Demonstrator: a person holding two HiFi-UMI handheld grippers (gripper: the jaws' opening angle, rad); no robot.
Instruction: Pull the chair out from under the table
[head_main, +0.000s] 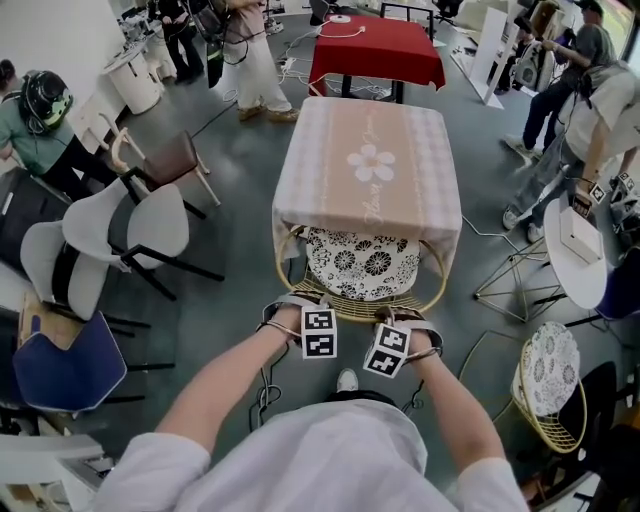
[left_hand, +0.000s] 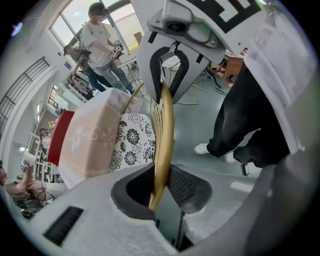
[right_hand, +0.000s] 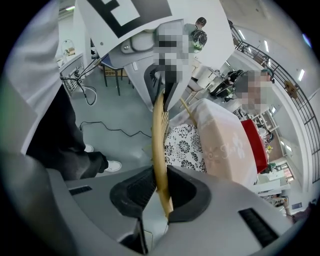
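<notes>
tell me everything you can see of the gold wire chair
The gold wire chair has a curved back rail, thin wire spokes and a black-and-white floral cushion. It stands upright, seat tucked under the pink cloth-covered table, back toward the person. The left gripper and right gripper each clamp its top rail.

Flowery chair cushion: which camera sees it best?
The head view: it looks down on most of the cushion, with only its far edge tucked under the table. Both gripper views catch only a slanted slice beside the gold chair rim.
</notes>
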